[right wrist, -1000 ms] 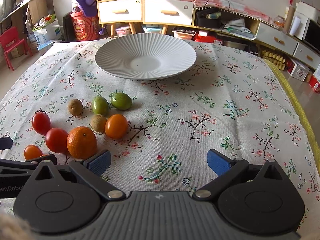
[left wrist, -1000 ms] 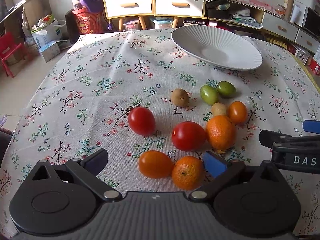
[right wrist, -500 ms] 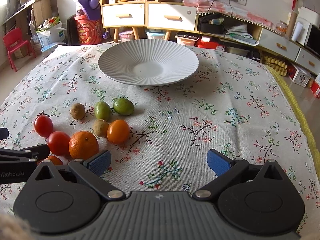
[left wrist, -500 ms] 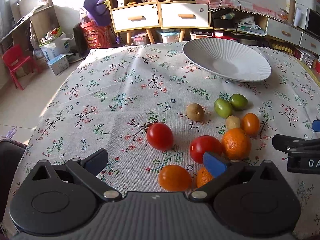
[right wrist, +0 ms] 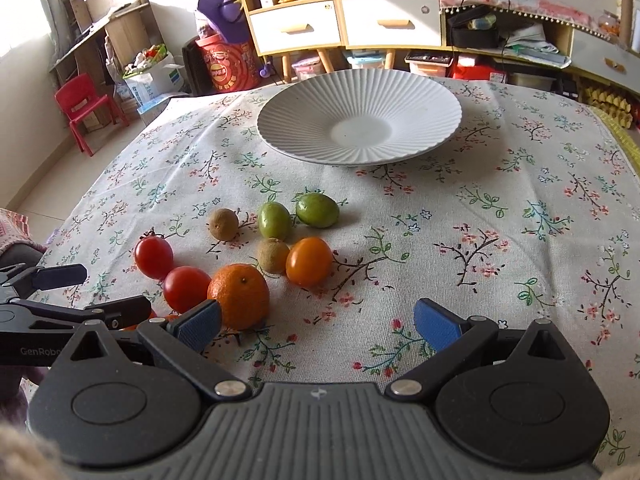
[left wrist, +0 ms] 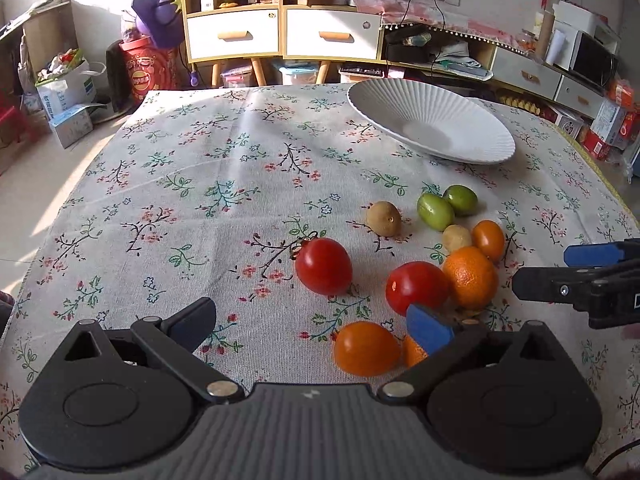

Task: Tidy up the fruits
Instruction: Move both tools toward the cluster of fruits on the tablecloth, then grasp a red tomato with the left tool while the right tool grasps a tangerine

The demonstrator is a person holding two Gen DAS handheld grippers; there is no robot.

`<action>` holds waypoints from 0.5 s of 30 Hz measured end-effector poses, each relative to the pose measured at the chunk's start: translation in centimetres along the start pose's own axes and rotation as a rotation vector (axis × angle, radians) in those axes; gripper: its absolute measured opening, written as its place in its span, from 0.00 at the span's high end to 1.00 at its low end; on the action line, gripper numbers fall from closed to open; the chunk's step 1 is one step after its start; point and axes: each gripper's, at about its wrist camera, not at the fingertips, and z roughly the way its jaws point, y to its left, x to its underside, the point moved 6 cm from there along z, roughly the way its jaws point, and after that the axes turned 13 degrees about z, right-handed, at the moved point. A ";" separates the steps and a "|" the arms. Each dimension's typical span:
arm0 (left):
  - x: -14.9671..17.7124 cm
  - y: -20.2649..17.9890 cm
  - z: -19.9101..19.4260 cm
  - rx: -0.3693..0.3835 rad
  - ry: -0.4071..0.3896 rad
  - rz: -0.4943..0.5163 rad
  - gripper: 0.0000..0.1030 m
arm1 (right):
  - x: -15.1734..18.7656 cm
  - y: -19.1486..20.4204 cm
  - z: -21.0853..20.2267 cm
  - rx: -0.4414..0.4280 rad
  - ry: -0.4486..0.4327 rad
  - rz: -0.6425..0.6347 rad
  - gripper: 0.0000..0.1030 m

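Several fruits lie loose on the floral tablecloth: two red tomatoes (left wrist: 324,266) (left wrist: 416,287), an orange (left wrist: 471,276), an orange tomato (left wrist: 366,347), two green fruits (right wrist: 274,220) (right wrist: 317,210), two brown kiwis (left wrist: 383,218) (right wrist: 273,255) and an orange tomato (right wrist: 309,260). A second orange (left wrist: 412,350) is half hidden behind my left finger. A white ribbed plate (right wrist: 304,120) stands empty beyond them. My left gripper (left wrist: 310,322) is open, low over the near fruits. My right gripper (right wrist: 318,326) is open, just right of the orange (right wrist: 239,294).
Each gripper shows in the other's view: the right one (left wrist: 592,276) at the right edge, the left one (right wrist: 72,304) at the left edge. Cabinets with drawers (left wrist: 280,34), boxes and a red chair (right wrist: 84,108) stand beyond the table's far edge.
Both grippers have drawn back and tilted up, so the fruits sit lower and nearer and more of the room shows. No fruit has moved. Both stay open.
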 end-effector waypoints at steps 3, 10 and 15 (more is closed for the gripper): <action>-0.1 0.3 0.3 -0.006 -0.019 -0.003 0.07 | 0.1 0.7 0.0 -0.056 0.002 -0.009 0.01; -0.2 0.9 1.4 -0.023 -0.041 -0.020 0.23 | 0.5 1.8 0.4 -0.143 0.031 -0.028 0.18; -0.3 1.0 2.0 -0.003 -0.048 -0.028 0.35 | 0.7 1.7 0.6 -0.168 0.047 -0.022 0.29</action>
